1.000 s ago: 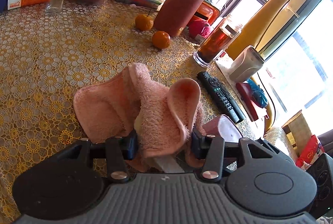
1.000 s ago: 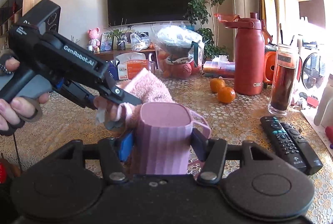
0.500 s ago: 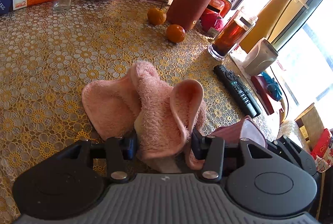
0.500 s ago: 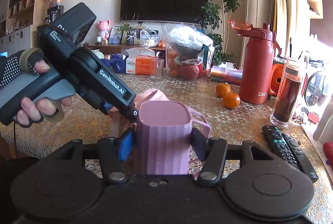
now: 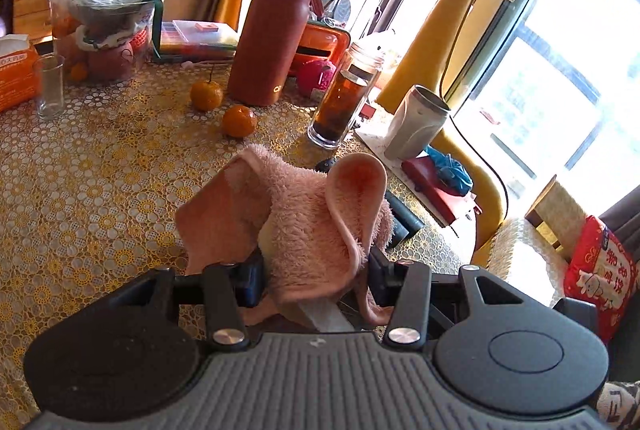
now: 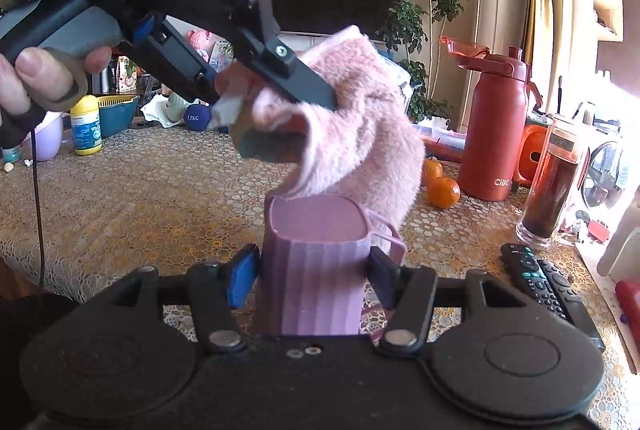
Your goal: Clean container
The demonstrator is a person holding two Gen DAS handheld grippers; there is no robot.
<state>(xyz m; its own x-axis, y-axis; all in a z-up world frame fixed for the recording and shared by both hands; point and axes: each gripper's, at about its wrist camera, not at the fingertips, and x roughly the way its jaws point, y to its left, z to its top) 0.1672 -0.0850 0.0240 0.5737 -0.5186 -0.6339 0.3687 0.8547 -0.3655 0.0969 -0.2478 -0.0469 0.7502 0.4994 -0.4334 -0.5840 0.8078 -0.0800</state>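
**Cloth held over container mouth; one item in each gripper**

Left gripper [image 6: 276, 102]: closed on one pink fleecy cloth [image 6: 360, 118]. In the right wrist view it is held in a person's hand [image 6: 44, 70] and angled downward, the cloth hanging from it with its lower fold at the container's rim. In its own view the cloth [image 5: 304, 226] bunches between the jaws.

Right gripper [image 6: 314, 276]: closed on one purple ribbed container [image 6: 316, 266], pads against both side walls. The container is upright, mouth up, its one handle toward the right, raised above the tabletop [image 6: 140, 190].

Tabletop items, left to right in the left wrist view: one empty drinking glass [image 5: 50, 86]; two oranges [image 5: 206, 95] loose on the lace cover; one red flask [image 5: 272, 38]; one glass bottle of dark liquid [image 5: 344, 102]. The right wrist view shows two remote controls [image 6: 538, 280] side by side at the right edge.
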